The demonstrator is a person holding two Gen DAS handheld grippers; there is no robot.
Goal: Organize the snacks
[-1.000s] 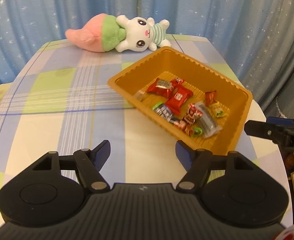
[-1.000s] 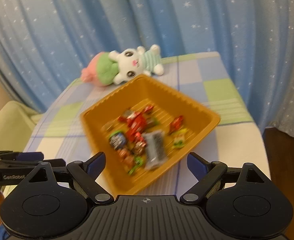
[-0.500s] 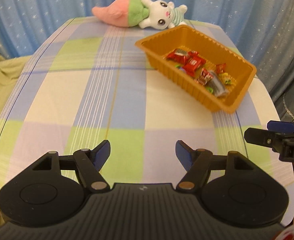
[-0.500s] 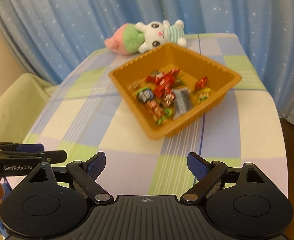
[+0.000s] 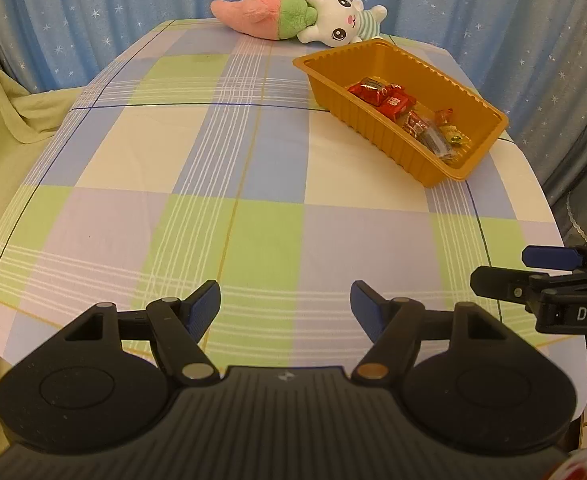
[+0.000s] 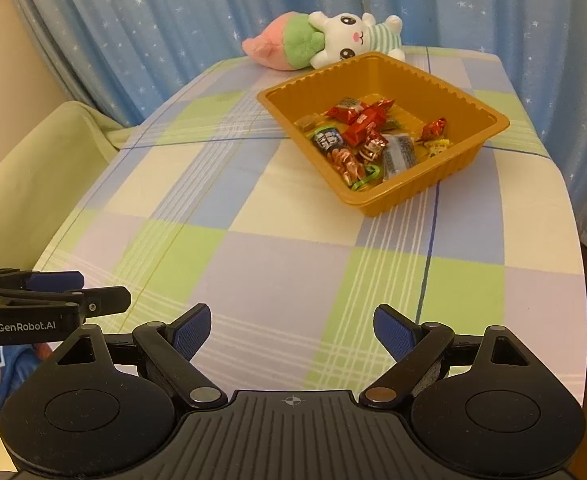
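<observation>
The snacks all lie in the orange tray at the far right of the surface — sorting looks finished. Left hand-held gripper and right hand-held gripper hang wide and empty at the near edge — nothing left to grasp.

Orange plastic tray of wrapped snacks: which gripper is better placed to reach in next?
Probably the right gripper: the orange plastic tray lies almost straight ahead of it. From the left gripper the tray sits off to the right. Both are open and empty.
</observation>
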